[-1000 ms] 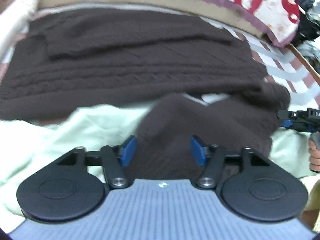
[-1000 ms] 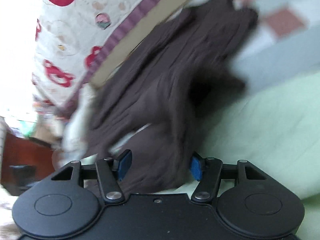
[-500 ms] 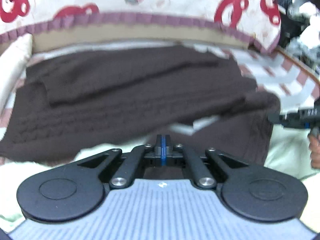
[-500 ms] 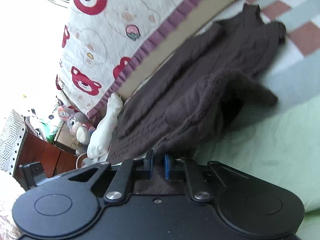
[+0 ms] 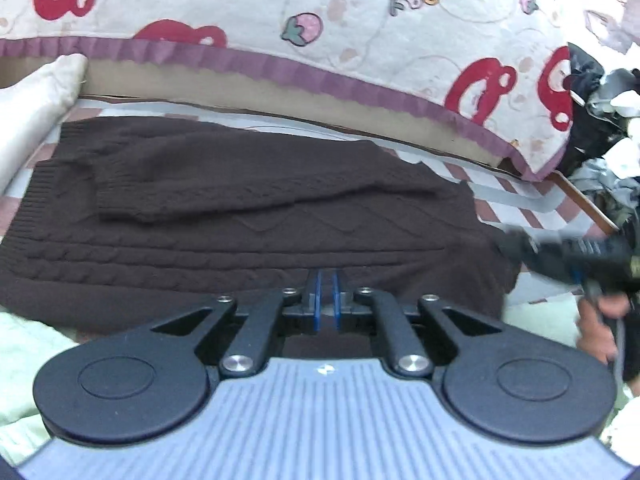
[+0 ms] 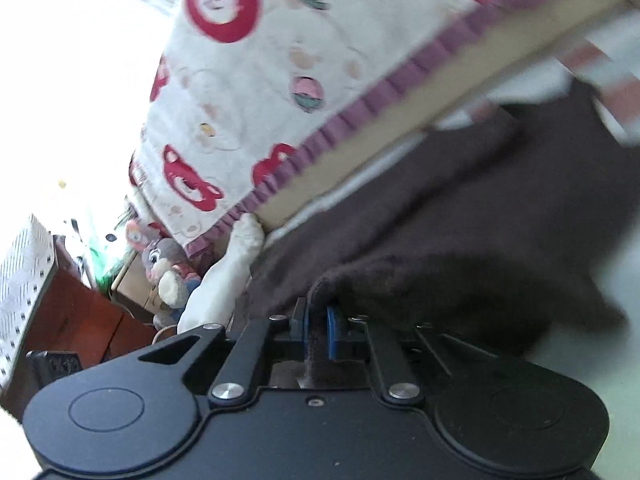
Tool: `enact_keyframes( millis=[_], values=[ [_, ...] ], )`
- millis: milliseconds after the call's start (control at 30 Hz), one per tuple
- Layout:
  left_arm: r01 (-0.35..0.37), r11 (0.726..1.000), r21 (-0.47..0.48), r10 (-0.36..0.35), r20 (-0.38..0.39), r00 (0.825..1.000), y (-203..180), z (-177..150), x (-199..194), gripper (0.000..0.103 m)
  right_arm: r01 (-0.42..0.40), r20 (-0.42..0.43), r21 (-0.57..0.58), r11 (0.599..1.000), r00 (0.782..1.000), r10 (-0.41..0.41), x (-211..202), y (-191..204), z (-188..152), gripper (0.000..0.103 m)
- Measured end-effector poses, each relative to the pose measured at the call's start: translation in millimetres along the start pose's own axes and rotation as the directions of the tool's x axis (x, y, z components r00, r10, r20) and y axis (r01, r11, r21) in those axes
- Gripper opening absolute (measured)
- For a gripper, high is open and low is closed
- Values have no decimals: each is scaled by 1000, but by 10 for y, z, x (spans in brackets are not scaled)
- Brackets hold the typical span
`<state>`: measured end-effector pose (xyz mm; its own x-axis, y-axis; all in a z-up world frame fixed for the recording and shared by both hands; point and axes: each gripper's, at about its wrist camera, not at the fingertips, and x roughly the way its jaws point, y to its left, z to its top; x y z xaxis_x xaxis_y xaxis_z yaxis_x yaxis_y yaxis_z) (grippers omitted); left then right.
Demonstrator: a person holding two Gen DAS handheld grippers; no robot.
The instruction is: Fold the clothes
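**Two grippers, one sweater, both clamped on its near hem**

One dark brown cable-knit sweater (image 5: 248, 216) lies spread across the bed, a sleeve folded over its body. Left gripper (image 5: 327, 300): blue pads nearly together at the sweater's near edge; a thin strip shows between them, looks like pinched knit. Right gripper (image 6: 319, 326): jaws pressed onto a fold of brown knit (image 6: 440, 280), fabric plainly visible between the blue pads; edge lifted off the bed there. From the left wrist view the right gripper shows blurred at the sweater's right corner, a hand (image 5: 600, 320) on its handle.

Around: one white quilt with red bear print and purple ruffled trim (image 5: 320, 12) behind the sweater, one pale green blanket (image 5: 24, 344) in front, checked pink-grey sheet (image 5: 520, 196) underneath. One white plush limb (image 5: 36, 104) at the sweater's left end. One grey rabbit plush toy (image 6: 168, 264) and a red-brown wooden cabinet (image 6: 80, 320) beyond the bed. Nothing lies on the sweater.
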<state>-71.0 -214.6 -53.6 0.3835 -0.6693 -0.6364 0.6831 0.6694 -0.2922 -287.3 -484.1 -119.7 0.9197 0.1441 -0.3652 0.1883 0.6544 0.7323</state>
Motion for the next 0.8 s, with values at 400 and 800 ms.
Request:
enact_keyframes(
  millis=[400, 800],
  values=[
    [43, 998, 46, -39, -84, 996, -315, 70, 479, 55, 377, 89, -95, 921, 925, -370, 820, -480, 756, 24],
    [99, 949, 299, -1, -312, 950, -959, -203, 1152, 73, 284, -71, -185, 941, 951, -301, 62, -385, -150, 43]
  ],
)
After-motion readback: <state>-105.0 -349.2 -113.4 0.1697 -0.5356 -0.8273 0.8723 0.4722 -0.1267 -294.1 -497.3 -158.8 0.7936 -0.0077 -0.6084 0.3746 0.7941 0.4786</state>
